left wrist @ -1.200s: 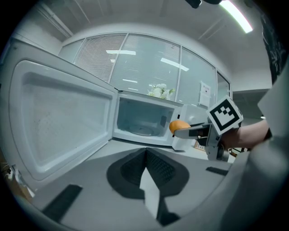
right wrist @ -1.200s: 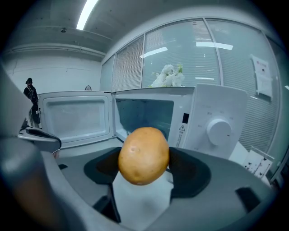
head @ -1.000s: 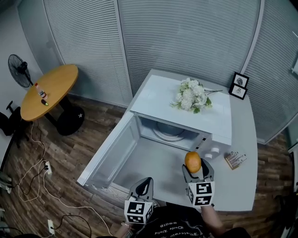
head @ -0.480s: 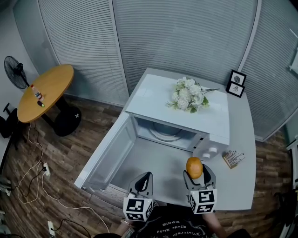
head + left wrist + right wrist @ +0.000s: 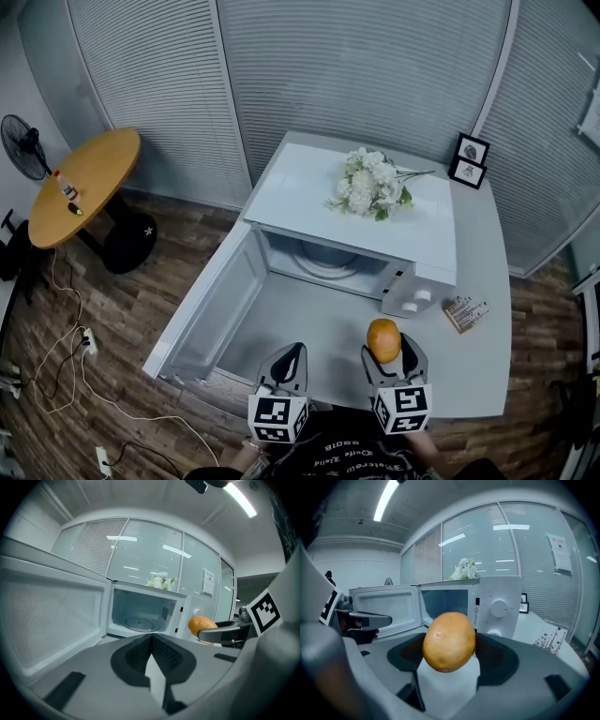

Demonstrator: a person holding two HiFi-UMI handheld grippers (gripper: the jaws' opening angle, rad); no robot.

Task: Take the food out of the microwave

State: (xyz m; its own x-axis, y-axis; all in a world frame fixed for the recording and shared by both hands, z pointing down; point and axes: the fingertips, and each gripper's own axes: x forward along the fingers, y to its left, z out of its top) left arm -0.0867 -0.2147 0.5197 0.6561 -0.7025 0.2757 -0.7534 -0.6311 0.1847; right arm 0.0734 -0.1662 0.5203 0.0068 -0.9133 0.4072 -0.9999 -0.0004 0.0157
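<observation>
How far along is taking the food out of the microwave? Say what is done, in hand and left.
Done: the microwave door is open, the turntable is bare, and the round orange-brown food is outside the cavity. In hand: the right gripper is shut on the food above the counter; the left gripper is shut and empty. Left: probably setting the food down on the counter.

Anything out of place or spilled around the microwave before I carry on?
Nothing spilled or damaged. Only oddity: a white flower bouquet lies on its side atop the microwave. The door stands wide open, and the right gripper holds the round orange food.
</observation>
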